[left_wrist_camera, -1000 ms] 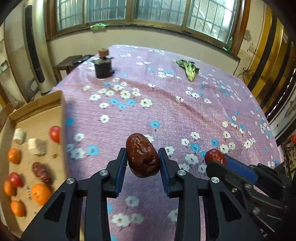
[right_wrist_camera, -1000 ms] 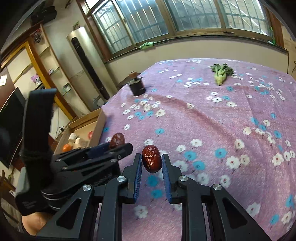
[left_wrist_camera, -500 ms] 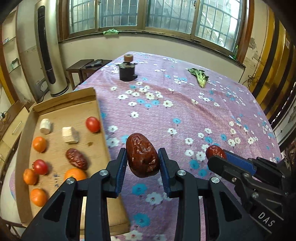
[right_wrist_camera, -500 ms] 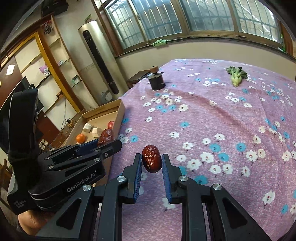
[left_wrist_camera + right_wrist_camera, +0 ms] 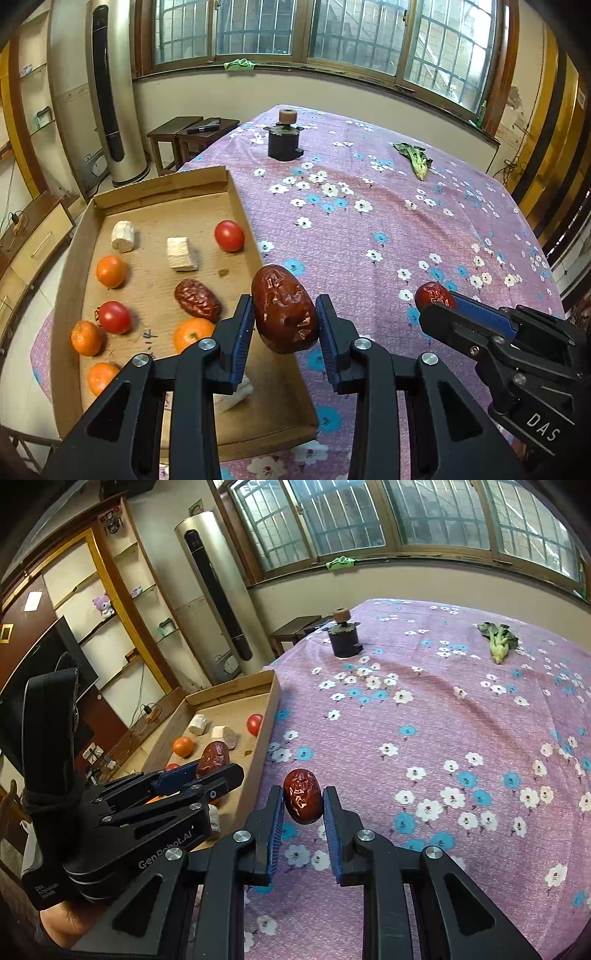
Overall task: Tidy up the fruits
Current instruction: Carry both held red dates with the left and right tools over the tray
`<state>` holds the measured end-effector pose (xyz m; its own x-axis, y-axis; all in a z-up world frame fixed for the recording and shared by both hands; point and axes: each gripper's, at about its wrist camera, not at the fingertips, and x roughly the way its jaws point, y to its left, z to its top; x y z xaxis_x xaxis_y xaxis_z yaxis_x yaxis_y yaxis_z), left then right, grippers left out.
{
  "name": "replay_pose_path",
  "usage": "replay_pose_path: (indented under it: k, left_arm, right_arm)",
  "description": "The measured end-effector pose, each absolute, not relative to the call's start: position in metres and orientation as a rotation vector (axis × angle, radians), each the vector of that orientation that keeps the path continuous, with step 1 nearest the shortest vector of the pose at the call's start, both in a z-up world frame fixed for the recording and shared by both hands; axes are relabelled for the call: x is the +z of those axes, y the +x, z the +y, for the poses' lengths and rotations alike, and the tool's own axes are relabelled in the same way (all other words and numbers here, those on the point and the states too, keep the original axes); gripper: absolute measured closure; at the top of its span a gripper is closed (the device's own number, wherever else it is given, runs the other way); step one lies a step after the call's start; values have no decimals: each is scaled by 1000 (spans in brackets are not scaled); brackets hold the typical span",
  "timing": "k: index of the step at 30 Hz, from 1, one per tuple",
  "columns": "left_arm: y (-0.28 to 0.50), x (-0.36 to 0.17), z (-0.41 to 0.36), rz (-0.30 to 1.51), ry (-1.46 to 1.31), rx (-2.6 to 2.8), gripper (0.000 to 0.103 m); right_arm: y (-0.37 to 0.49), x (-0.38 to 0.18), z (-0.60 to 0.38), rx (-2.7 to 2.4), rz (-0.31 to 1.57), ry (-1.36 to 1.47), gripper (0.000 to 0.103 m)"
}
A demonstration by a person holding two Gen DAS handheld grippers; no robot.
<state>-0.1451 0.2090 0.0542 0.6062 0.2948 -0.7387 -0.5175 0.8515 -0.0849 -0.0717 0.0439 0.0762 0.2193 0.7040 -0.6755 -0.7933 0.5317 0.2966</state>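
Left wrist view: left gripper (image 5: 284, 320) is clamping a big red date (image 5: 284, 309), hanging over the right wall of the cardboard tray (image 5: 243, 206). Right gripper (image 5: 303, 805) is pinching a smaller red date (image 5: 303, 795) above the floral tablecloth (image 5: 443, 738), just right of the tray. Tomatoes (image 5: 229, 235), oranges (image 5: 110, 271), another date (image 5: 197, 300) are lying inside the tray.

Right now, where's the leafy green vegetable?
The leafy green vegetable lies on the floral tablecloth at the far right, near the window, right of the black grinder, well away from the cardboard tray.
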Motion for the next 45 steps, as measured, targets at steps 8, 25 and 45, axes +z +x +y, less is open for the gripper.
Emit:
replay_pose_path:
  k: [8, 25, 45]
  left_arm:
    - [-159, 52, 219, 789, -305, 507, 72]
    - [-191, 36, 239, 810, -337, 543, 72]
    - [-236, 17, 249, 846, -398, 510, 72]
  right_arm:
    - [-81, 75, 57, 1066, 866, -141, 82]
    - [-103, 63, 89, 1124, 890, -184, 82]
    - [-123, 47, 140, 1199, 915, -249, 82]
